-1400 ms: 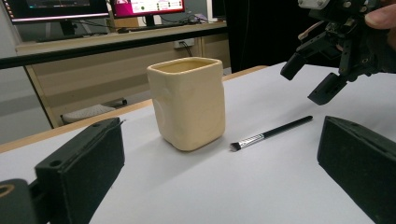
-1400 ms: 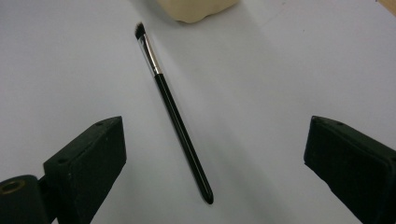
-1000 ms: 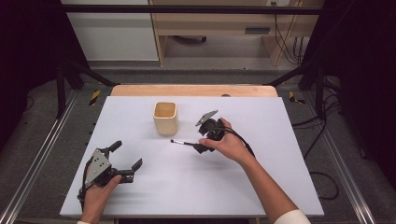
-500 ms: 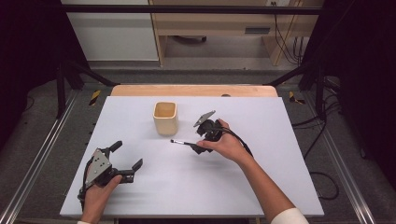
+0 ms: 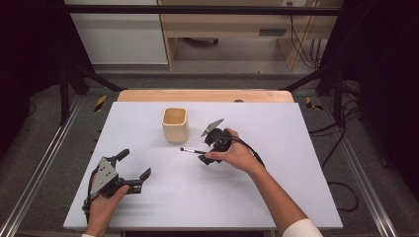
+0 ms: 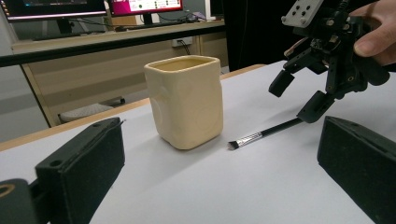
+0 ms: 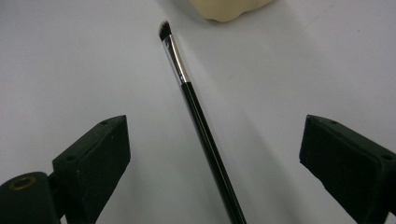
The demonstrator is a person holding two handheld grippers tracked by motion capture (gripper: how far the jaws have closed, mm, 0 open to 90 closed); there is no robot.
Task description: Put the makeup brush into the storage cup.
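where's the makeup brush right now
The makeup brush lies flat on the white table just in front of the cream cup, its handle between the open right claw jaws.

Your table (image 5: 296, 197) is bright, evenly lit from above, dark around it; soft shadows beside the cup (image 6: 186, 100); near jaws blurred in your gripper views.

White counter (image 5: 296, 197) with a wooden far edge, standing on grey floor (image 5: 44, 163). Black frame legs (image 5: 66, 74) flank it. Beyond: wooden bench (image 5: 232, 24), white cabinet (image 5: 118, 39), trailing cables (image 5: 296, 39). Monitors (image 6: 93, 7) sit on a desk. Surroundings dark.
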